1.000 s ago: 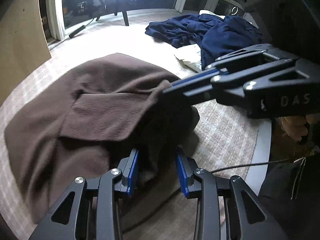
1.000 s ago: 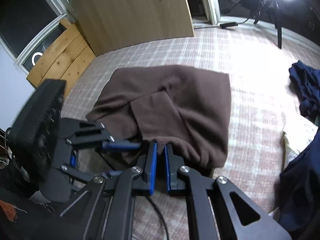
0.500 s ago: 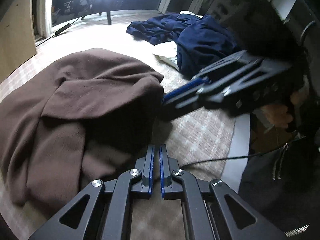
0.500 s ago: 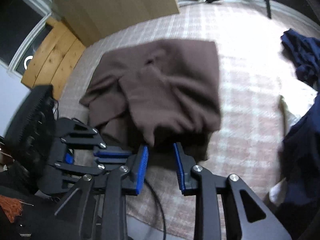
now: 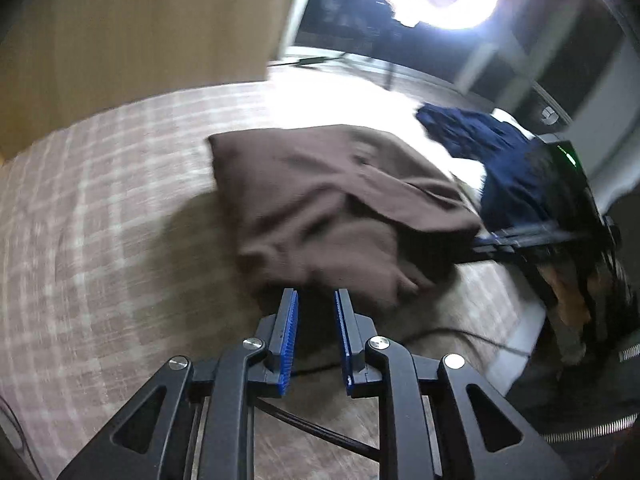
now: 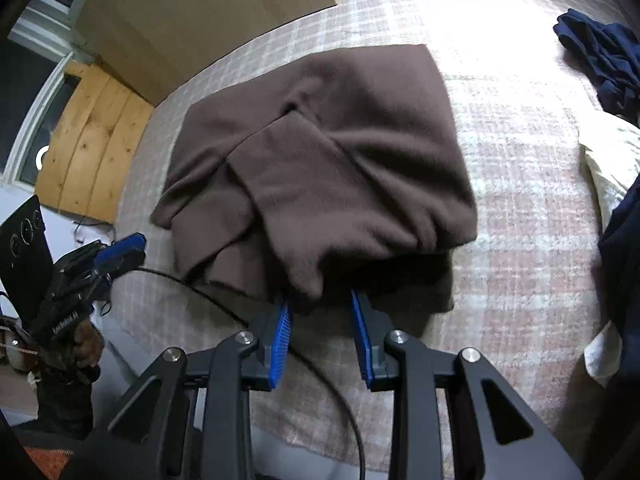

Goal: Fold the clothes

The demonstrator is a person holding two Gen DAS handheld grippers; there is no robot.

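A brown fleece garment (image 5: 332, 204) lies loosely folded on the checked bed cover (image 5: 100, 208); it also shows in the right wrist view (image 6: 320, 172). My left gripper (image 5: 316, 300) is open and empty, just short of the garment's near edge. My right gripper (image 6: 322, 300) is open, its jaws on either side of the garment's hanging front fold, not closed on it. The right gripper shows in the left wrist view (image 5: 496, 246) at the garment's right edge. The left gripper shows in the right wrist view (image 6: 120, 246), off the garment's left side.
A pile of dark blue clothes (image 5: 488, 148) and a white cloth (image 6: 612, 160) lie to the right. A black cable (image 6: 224, 300) runs across the bed's near edge. A wooden board (image 5: 132, 40) stands behind the bed.
Both grippers let go of the brown garment, which dropped flat. The left gripper shut, pulled away to the left, then opened again. The right gripper opened wide at the front fold.
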